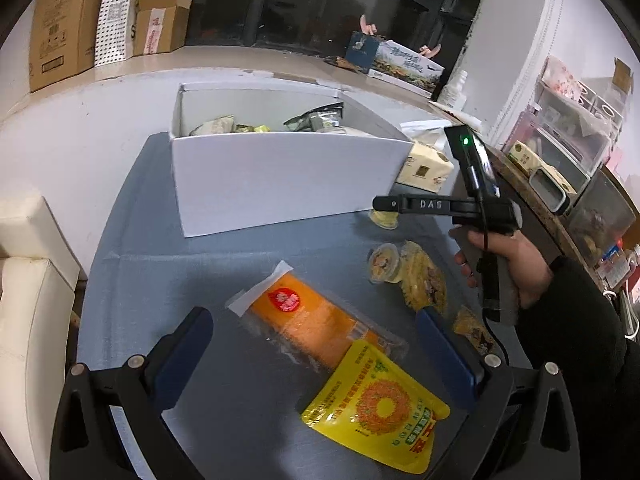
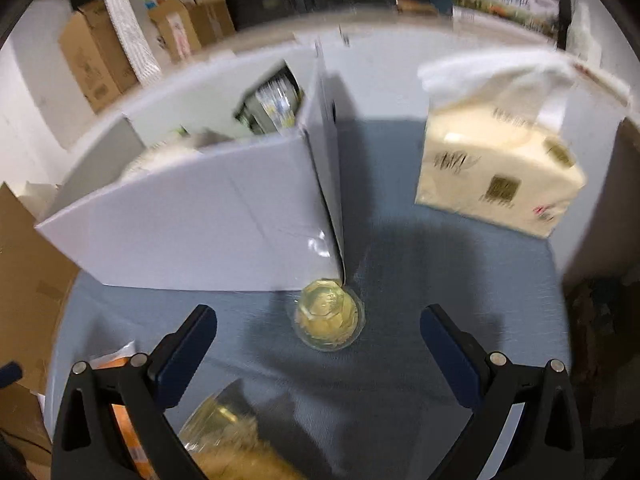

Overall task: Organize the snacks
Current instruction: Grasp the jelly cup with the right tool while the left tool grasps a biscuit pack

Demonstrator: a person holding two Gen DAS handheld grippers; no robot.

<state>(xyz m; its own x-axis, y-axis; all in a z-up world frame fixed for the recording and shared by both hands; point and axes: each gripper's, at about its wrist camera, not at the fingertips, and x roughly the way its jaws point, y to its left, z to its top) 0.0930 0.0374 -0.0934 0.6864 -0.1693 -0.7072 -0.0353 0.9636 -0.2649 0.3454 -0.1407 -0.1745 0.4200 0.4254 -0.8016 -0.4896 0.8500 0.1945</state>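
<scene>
A white box [image 1: 280, 176] with several snack packs inside stands on the blue table; it also shows in the right wrist view [image 2: 192, 224]. My left gripper [image 1: 316, 344] is open above an orange wafer pack [image 1: 316, 320] and a yellow pouch [image 1: 380, 408]. My right gripper [image 2: 318, 344] is open and empty just above a small jelly cup [image 2: 329, 316] by the box corner. It shows in the left wrist view [image 1: 390, 203] over that cup [image 1: 384, 218]. A second jelly cup [image 1: 384, 266] and a yellow cake pack [image 1: 424, 280] lie nearby.
A cream tissue pack [image 2: 500, 164] stands right of the box. Another small yellow pack [image 1: 474, 328] lies by my left gripper's right finger. Cardboard boxes [image 1: 68, 24] sit on the back ledge. A white seat [image 1: 28, 280] is left of the table.
</scene>
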